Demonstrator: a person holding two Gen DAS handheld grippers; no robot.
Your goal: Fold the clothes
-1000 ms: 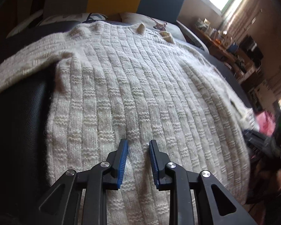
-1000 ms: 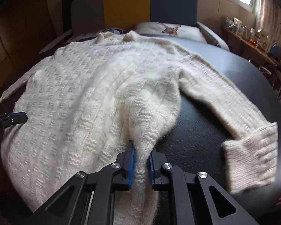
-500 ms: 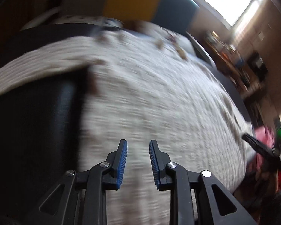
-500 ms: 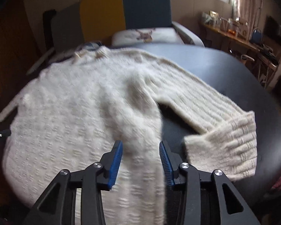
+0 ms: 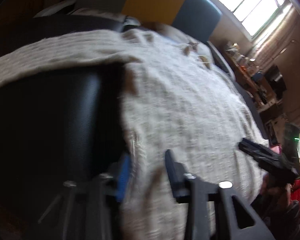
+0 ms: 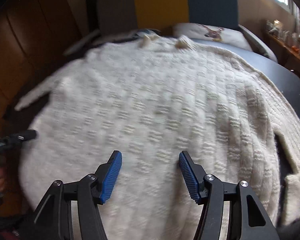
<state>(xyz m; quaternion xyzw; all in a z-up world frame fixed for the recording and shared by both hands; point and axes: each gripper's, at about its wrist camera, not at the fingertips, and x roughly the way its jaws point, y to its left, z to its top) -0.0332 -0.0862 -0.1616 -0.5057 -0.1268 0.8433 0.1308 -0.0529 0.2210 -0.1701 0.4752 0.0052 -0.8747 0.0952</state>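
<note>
Two black two-finger grippers with blue ribbed pads low over cream chunky-knit sweater (image 6: 150,104), spread flat on dark round table (image 6: 290,74). Right gripper (image 6: 150,166): jaws wide, empty, above sweater body near hem at table's near edge. Left gripper (image 5: 148,172): jaws apart, straddling sweater's left side edge near hem; view blurred, contact unclear. Right sleeve lies along table's right edge, cuff (image 6: 298,196) at near right. Beyond far edge: grey-yellow-teal chair back (image 6: 164,2), white deer-print cushion (image 6: 212,34).
</note>
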